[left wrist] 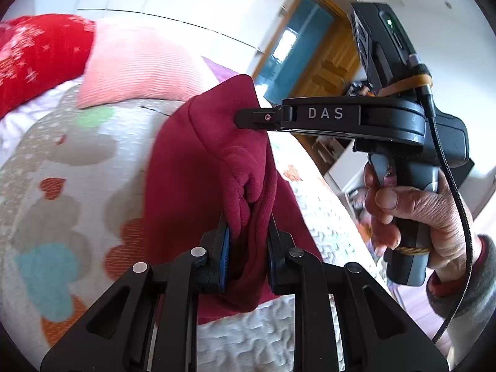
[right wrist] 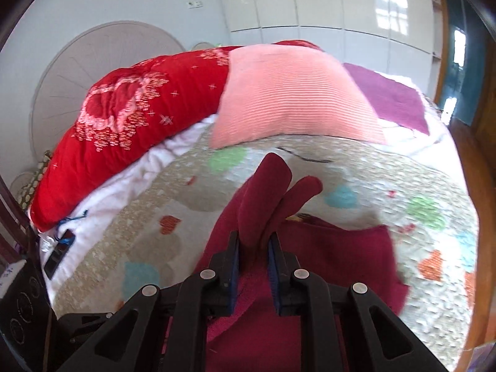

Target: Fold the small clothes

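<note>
Both grippers are clenched on the dark red fleece garment (left wrist: 198,167), lifted above the heart-patterned bedspread (left wrist: 62,161). The left gripper (left wrist: 248,232) pinches a bunched fold at lower centre of its view. The right gripper (right wrist: 254,248) clamps another edge, its tip seen at centre right from the left side. A pink pillow (right wrist: 294,99) lies beyond, upper centre.

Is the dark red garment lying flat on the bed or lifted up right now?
Lifted: the dark red garment hangs bunched between both grippers, left gripper and right gripper each pinching fabric.
</note>
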{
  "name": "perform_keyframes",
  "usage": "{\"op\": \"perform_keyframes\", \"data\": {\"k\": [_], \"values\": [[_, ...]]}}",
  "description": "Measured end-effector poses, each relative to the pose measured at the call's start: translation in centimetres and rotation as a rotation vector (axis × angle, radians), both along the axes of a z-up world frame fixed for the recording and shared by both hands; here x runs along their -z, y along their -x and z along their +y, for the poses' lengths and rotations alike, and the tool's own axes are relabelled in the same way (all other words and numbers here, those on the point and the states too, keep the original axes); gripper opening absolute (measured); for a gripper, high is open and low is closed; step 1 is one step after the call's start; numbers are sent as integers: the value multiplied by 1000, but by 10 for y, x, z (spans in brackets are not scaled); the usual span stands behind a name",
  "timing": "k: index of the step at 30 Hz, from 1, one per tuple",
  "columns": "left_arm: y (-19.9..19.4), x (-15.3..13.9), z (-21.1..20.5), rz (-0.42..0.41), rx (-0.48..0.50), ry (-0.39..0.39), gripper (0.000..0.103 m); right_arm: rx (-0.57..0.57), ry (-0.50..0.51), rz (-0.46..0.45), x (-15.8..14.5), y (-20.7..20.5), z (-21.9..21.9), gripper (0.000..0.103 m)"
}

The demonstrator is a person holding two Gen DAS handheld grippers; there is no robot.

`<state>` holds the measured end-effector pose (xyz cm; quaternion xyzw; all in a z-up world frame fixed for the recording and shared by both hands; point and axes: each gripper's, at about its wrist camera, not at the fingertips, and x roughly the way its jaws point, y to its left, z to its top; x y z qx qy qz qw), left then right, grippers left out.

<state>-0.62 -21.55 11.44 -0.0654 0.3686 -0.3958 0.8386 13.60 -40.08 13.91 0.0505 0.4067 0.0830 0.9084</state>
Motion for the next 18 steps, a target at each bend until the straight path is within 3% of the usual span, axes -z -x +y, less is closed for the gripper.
{"op": "perform_keyframes", "data": {"k": [3,6,7,11,14,17,18], "values": [[4,6,-28,-2,39,-35,17,37,32,-6,2,14,-25,14],[1,21,-55,24,85,-58,17,80,39,-23,4,26,-55,3],[1,25,-61,37,98,-63,12,94,23,-21,5,28,-66,3],[3,49,-82,37,112,-148,9,131,-94,27,26,38,-107,3],[8,51,-78,17,119,-171,9,154,-246,39,46,51,-133,4],[15,42,-67,22,120,-163,9,147,-363,63,67,55,-139,13],[16,39,-61,25,120,-158,9,143,-375,73,72,54,-137,28]]}}
